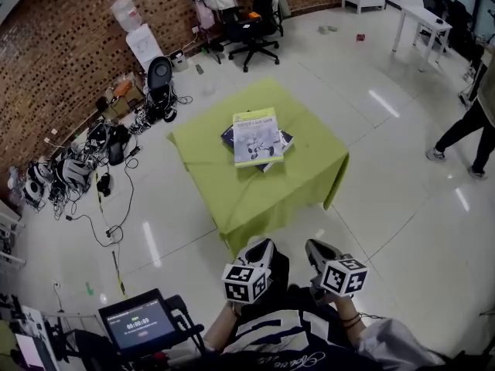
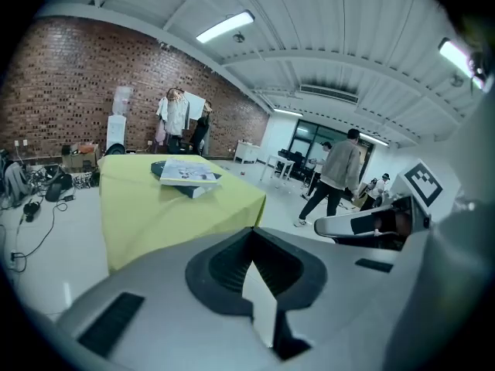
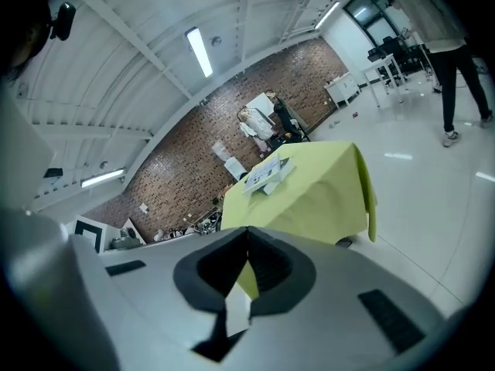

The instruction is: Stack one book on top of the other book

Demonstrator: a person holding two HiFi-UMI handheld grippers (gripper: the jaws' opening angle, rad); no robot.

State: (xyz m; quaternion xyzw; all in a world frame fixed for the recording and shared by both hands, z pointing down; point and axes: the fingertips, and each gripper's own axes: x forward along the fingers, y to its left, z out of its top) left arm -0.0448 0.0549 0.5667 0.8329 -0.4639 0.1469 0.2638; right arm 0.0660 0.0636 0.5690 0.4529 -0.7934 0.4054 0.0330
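Most of the head view is a shiny white floor (image 1: 402,207). Along the upper left runs a brick wall (image 1: 69,45). A heap of cables and bags (image 1: 77,168) lies on the floor at its foot.

In the middle of the frame stands a table (image 1: 263,195). It is covered by a yellow-green cloth that hangs down its sides. At the right edge a person (image 1: 464,126) in dark trousers walks on the floor, well apart from the table. A black office chair (image 1: 254,29) stands at the top of the frame, past the table. A small screen (image 1: 139,323) shows at the lower left.

Near the middle of the table the two books lie one on the other. The pale book (image 1: 256,136) is on top. The dark blue book (image 1: 227,137) is under it and peeks out at the left and at the lower right.

At the bottom of the frame the left gripper (image 1: 259,247) and the right gripper (image 1: 319,250) sit side by side. They are close to the body of the person who holds them and well apart from the table. The left gripper's jaws are pressed together with nothing between them. The right gripper's jaws are pressed together too, and they hold nothing.
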